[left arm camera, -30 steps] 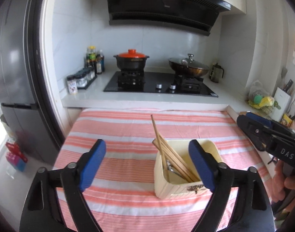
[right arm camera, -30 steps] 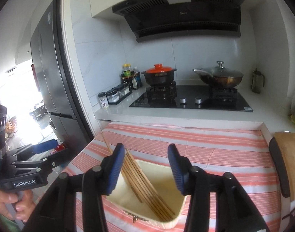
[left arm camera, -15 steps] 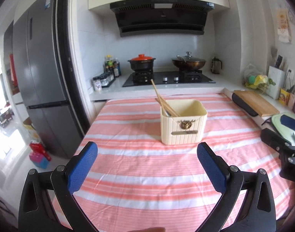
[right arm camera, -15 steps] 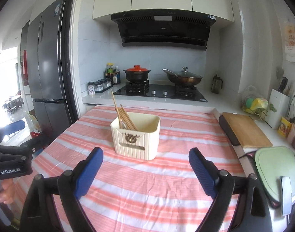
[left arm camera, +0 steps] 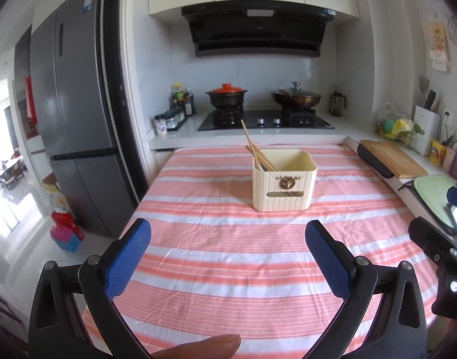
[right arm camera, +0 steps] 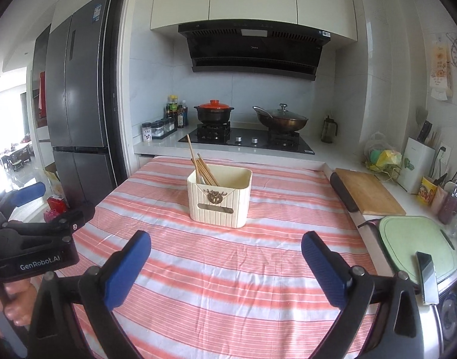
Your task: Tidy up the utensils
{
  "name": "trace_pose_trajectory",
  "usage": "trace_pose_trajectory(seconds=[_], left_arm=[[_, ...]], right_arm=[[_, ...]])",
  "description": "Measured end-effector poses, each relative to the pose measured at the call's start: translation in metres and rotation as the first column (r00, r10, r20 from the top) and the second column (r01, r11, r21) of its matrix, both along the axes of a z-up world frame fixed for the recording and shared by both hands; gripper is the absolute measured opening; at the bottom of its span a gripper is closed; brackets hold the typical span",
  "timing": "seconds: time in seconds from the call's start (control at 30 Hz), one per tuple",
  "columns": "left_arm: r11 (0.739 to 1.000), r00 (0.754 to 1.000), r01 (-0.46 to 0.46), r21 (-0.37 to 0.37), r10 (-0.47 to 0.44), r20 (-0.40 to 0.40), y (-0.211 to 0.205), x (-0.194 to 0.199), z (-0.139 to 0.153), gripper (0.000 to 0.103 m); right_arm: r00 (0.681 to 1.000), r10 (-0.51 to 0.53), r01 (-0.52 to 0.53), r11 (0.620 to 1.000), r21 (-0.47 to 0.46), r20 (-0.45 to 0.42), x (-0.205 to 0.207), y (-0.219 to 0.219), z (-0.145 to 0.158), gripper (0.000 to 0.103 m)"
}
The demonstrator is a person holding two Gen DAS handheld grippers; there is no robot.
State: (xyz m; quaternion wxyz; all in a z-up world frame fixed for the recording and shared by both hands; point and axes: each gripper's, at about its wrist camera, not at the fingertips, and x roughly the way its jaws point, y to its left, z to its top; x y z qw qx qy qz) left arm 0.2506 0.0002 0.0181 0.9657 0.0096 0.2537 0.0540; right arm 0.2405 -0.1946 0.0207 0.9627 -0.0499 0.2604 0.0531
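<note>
Left wrist view shows your left gripper (left arm camera: 228, 254) spread wide with nothing between its pads, low over the striped cloth (left arm camera: 228, 284). The holder (left arm camera: 283, 179) stands at 12 o'clock, well apart from both grippers. The chopsticks (left arm camera: 257, 152) lean in its 9 o'clock corner, with something metal, too small to name, beside them. No loose utensil lies on the cloth, so the sorting looks finished or nearly so; nothing to collect shows in either view.

Your right gripper (right arm camera: 225, 258) is opening, nearly at full spread, and empty. Its view alone shows all of the green board (right arm camera: 420, 245) at 3 o'clock with the phone (right arm camera: 426, 275) on it, and your left hand (right arm camera: 7, 302) on its handle. Only the left view shows a fingertip (left arm camera: 204, 345) at 6 o'clock.
</note>
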Motion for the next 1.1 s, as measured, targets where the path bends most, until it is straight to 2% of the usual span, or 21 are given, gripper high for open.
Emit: trace_pose_trajectory(seconds=[0.5, 1.1], left_arm=[[0.999, 0.999, 0.035, -0.033, -0.035, 0.008, 0.001, -0.012, 0.006, 0.103], [0.999, 1.0, 0.026, -0.018, -0.026, 0.0, 0.0, -0.012, 0.006, 0.103]], right_arm=[[1.0, -0.011, 0.011, 1.0, 0.023, -0.005, -0.011, 0.002, 0.006, 0.102], [1.0, -0.004, 0.004, 1.0, 0.015, 0.001, -0.017, 0.007, 0.01, 0.102]])
